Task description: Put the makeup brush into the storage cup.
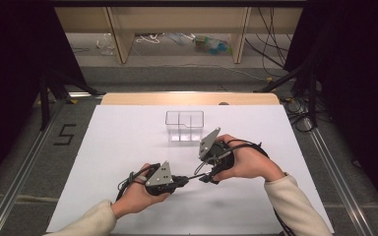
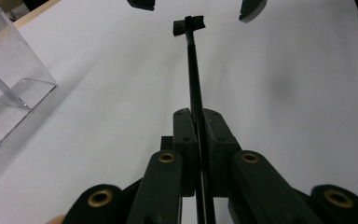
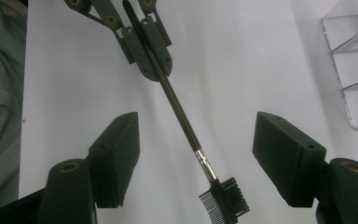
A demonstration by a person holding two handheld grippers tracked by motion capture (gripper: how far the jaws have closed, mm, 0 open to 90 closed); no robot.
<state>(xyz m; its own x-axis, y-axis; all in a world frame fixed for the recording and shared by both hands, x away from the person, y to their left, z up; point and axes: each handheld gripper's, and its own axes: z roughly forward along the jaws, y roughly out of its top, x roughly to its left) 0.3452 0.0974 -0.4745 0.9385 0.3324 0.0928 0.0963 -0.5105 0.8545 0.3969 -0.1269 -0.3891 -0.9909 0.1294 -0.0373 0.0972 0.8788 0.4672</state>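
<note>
Fingers of the left gripper (image 2: 199,140) clamped the black handle of a brow brush (image 3: 186,130), holding it above the white table (image 1: 128,147). Its comb-and-bristle head sat between the widely parted jaws of the right gripper (image 3: 196,154), untouched. Nearby stood a clear acrylic organizer (image 1: 184,126).

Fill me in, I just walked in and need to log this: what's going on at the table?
A person works two hand-held grippers over a white table. The left gripper is shut on the handle of a thin black brow brush with a comb head. The right gripper is open, its jaws either side of the brush head without pressing it. A clear divided organizer stands just beyond.
</note>
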